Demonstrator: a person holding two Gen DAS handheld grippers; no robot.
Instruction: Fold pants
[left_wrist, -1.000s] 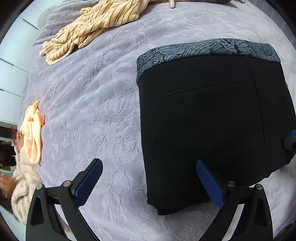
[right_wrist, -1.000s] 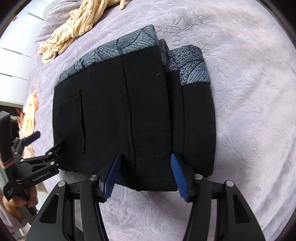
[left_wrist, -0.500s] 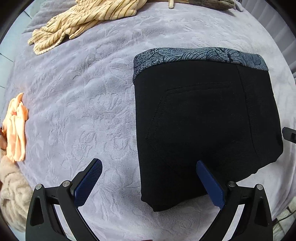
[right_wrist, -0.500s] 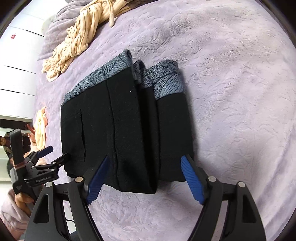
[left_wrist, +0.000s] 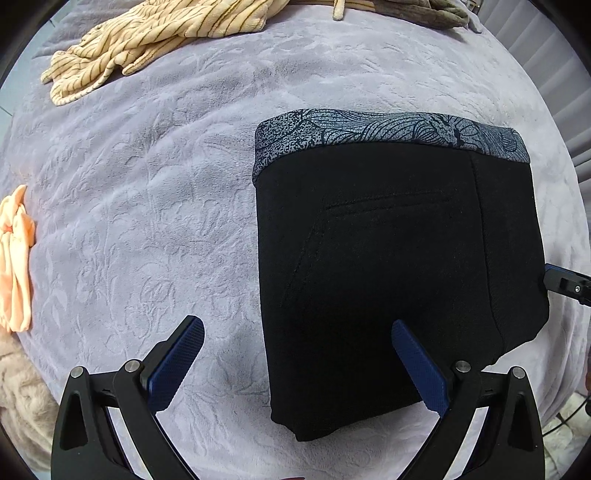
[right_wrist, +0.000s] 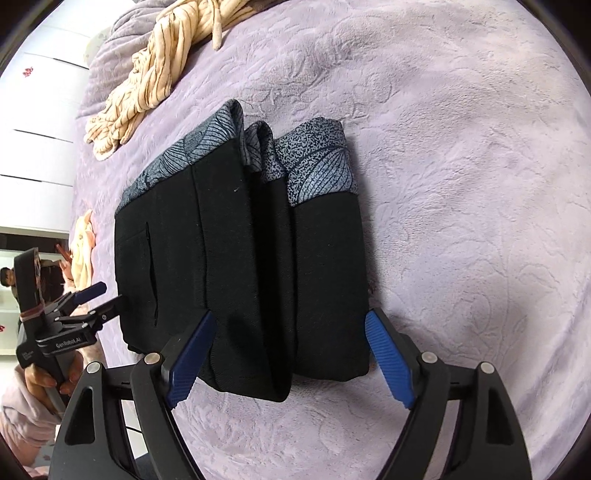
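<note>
1. While black pants (right_wrist: 243, 266) lie folded into a compact stack on the lilac blanket (right_wrist: 461, 147), both claws stand wide and empty.
2. Right gripper (right_wrist: 290, 356), jaws just opened, straddles the stack's near edge.
3. Left gripper (left_wrist: 295, 363) hovers over the stack's near-left corner.
4. Folding looks finished; next, probably lift both claws clear.

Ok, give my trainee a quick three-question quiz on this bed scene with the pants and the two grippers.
1. True or false: the right gripper is clamped on the pants.
2. Which is patterned grey: A) the waistband, B) the striped garment, C) the orange cloth?
3. What state is the left gripper in?

Key: 1 false, its jaws have just been opening and the pads stand clear; 2 A; 3 open, holding nothing.
</note>
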